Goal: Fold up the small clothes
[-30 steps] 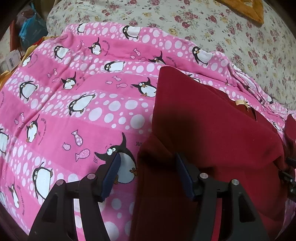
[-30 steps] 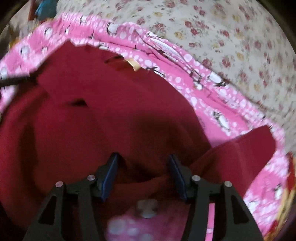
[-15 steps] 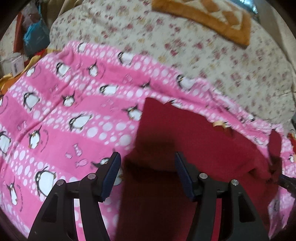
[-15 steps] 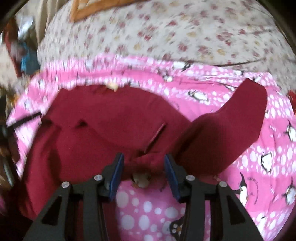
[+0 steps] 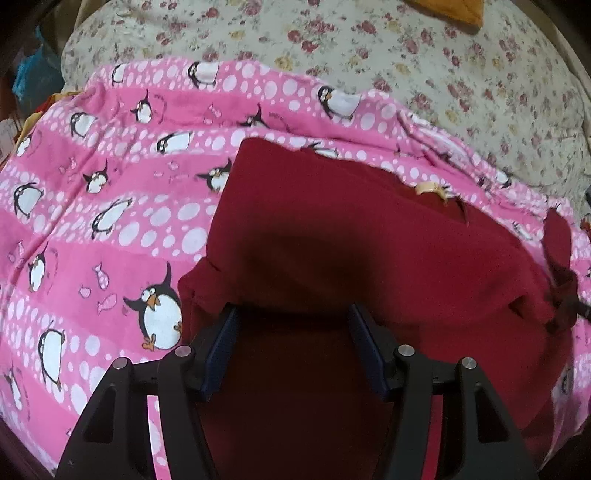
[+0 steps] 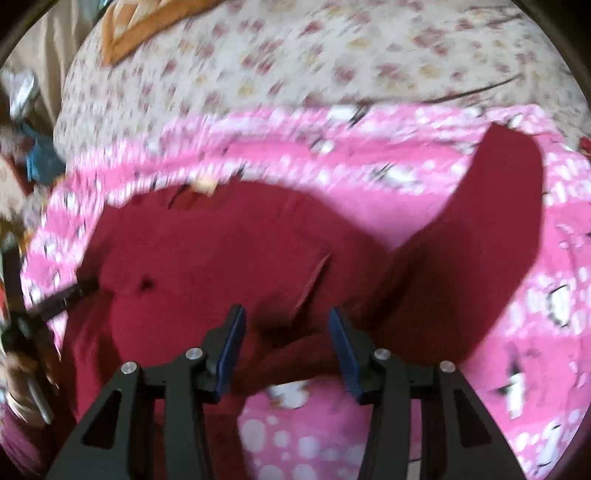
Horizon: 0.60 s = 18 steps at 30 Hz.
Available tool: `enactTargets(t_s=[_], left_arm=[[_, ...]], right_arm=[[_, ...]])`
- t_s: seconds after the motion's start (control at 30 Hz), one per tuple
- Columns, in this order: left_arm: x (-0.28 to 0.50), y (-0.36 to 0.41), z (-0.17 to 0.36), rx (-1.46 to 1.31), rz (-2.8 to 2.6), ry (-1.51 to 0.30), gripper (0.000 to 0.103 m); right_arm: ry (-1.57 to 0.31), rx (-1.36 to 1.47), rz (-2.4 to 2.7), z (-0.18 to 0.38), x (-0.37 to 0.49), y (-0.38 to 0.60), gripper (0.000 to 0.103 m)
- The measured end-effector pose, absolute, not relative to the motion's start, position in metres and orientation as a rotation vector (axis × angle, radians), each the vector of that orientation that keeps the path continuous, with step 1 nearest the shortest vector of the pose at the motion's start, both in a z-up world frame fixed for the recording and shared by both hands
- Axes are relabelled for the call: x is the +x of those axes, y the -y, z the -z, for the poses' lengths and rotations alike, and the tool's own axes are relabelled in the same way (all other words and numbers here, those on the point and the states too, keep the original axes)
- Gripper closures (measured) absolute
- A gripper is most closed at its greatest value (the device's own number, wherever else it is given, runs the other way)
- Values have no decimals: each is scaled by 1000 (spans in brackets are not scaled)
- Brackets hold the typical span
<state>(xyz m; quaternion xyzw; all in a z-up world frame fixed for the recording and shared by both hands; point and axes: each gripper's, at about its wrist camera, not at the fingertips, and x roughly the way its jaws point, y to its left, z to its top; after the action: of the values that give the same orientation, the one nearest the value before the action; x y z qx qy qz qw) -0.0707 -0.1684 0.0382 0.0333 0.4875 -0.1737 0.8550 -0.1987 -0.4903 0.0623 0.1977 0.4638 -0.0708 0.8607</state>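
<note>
A bed (image 5: pixel 480 74) in a cream floral sheet carries a pink penguin blanket (image 5: pixel 110 229); an orange quilted cloth (image 5: pixel 454 9) lies far right, blue clutter (image 5: pixel 33 81) far left.

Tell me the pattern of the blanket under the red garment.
Pink blanket with penguins and white dots, clearest in left wrist view.

A bedroom at home

A pink penguin blanket (image 5: pixel 110 206) lay spread over a cream flowered bedcover (image 5: pixel 461 85), with an orange quilted cushion (image 6: pixel 147 26) at the far end and household clutter (image 6: pixel 26 155) crowded along the left side.
</note>
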Motion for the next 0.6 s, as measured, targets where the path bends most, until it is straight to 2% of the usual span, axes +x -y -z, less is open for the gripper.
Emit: enactTargets(t_s=[0.03,0.27,0.33,0.6], left_arm=[[-71,167,-40,56,367,-1020,63],[-65,158,-48,-3,366,-996,63],[-63,158,-48,-13,365,-1000,63],[-61,160,-48,-11,369,-996,63]], right_arm=[[-957,420,175,-68,-199,501,48],[-898,553,387,-74,-175,598,43],[-872,599,403,-75,-172,616,36],[-935,496,609,-33,-134,668,36]])
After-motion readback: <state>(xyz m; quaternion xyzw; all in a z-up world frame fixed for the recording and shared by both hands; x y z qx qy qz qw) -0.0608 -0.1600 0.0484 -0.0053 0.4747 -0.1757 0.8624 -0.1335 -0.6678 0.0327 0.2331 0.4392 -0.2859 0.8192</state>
